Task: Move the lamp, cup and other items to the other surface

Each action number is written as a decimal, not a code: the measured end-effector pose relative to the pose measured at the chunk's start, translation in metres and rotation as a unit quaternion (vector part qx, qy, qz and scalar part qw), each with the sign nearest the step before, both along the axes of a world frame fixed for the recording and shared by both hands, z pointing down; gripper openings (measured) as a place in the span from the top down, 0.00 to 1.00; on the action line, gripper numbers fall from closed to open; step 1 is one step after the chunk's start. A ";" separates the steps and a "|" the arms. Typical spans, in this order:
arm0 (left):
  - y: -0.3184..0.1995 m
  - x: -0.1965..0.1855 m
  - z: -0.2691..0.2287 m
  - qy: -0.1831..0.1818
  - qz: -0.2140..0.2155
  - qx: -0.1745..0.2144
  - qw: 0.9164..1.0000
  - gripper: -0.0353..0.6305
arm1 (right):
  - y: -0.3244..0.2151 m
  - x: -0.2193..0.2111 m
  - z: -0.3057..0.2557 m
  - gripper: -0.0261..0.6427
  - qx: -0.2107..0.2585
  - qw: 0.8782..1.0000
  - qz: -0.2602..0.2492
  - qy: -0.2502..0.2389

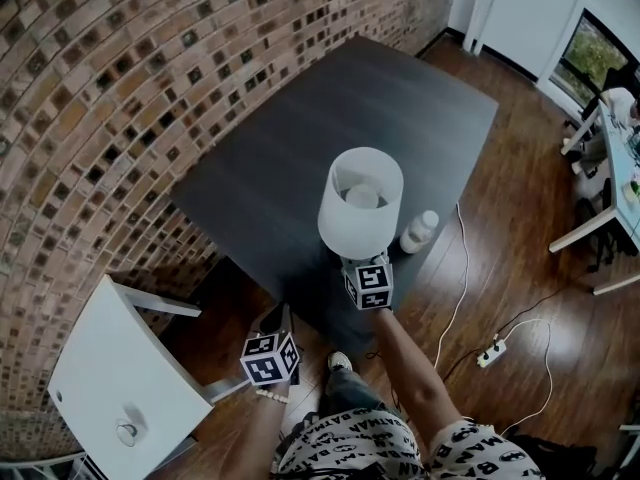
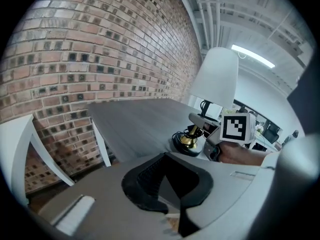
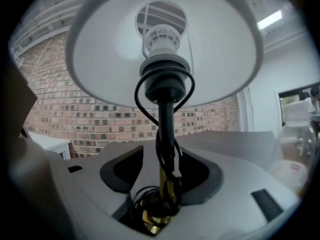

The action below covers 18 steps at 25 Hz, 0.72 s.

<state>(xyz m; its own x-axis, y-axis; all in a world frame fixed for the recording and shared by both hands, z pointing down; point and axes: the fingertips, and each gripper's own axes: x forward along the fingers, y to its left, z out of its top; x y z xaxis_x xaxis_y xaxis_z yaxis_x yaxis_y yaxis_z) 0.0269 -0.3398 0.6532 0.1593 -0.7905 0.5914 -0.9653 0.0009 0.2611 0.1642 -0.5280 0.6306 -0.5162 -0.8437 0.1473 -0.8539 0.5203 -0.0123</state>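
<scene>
The lamp stands on the dark table in mid frame, its pole between the right gripper's open jaws, so pull straight back and don't snag the cord.

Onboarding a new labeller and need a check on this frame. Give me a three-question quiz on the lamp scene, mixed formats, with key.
1. True or false: the left tongs are closed on the lamp.
2. What stands between the right tongs? A) the lamp's stem B) a cup C) nothing
3. Name the thing standing beside the lamp on the dark table.

Key
1. False: they hold nothing and are clear of the lamp.
2. A: the jaws stand apart on either side of it.
3. A white bottle.
</scene>
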 end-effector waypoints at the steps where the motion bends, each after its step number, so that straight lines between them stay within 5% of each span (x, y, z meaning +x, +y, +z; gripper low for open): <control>1: 0.001 0.000 -0.001 0.001 -0.003 0.002 1.000 0.95 | 0.005 0.004 0.005 0.60 -0.018 1.000 0.007 0.007; 3: 0.007 -0.001 -0.004 0.003 -0.008 0.008 1.000 0.95 | 0.021 0.013 0.013 0.54 -0.054 0.998 0.017 0.027; 11: 0.044 -0.007 -0.029 0.015 -0.015 0.049 0.999 0.95 | 0.114 0.027 -0.016 0.54 -0.127 0.990 0.025 0.055; 18: 0.104 -0.037 -0.057 0.013 -0.039 0.077 0.996 0.94 | 0.207 -0.025 -0.036 0.54 -0.178 0.981 -0.034 0.069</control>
<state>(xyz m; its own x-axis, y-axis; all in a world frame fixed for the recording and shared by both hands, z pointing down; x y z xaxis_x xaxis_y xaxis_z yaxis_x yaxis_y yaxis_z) -0.0097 -0.2358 0.5963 0.1075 -0.8822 0.4584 -0.9566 0.0338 0.2894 0.1388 -0.3207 0.5943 -0.5248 -0.6903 0.4981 -0.8231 0.5607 -0.0901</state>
